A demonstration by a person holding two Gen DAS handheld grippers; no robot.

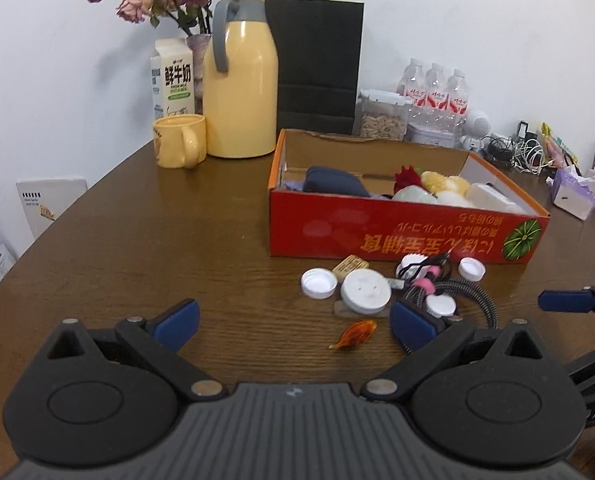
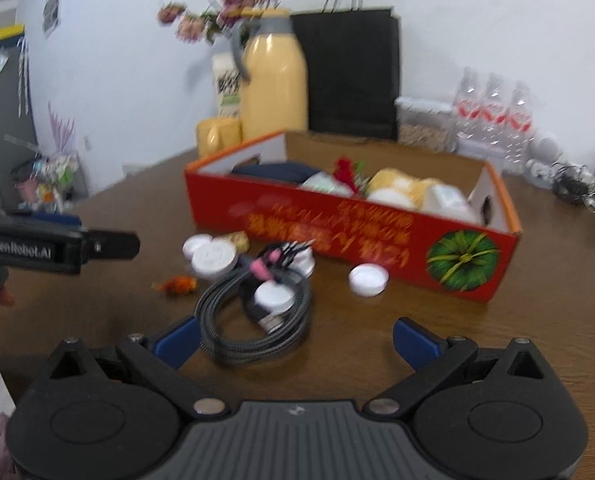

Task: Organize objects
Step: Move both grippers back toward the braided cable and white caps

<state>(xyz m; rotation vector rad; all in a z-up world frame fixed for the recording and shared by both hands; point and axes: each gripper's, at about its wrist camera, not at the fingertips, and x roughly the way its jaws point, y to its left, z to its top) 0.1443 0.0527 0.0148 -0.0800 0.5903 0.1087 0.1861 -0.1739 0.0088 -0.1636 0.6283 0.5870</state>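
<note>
The left gripper hung wide and empty over the table; ahead lay an amber candy, white caps and a braided cable beside the red box. The right gripper gaped, empty.

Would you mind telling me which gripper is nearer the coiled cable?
Right. The right gripper has the cable beside its left finger; the left gripper hangs left of it.

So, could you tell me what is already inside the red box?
The red box holds a dark blue pouch, a red flower, fluffy yellow and white pieces and a whitish container. Anything beneath them is hidden.
</note>
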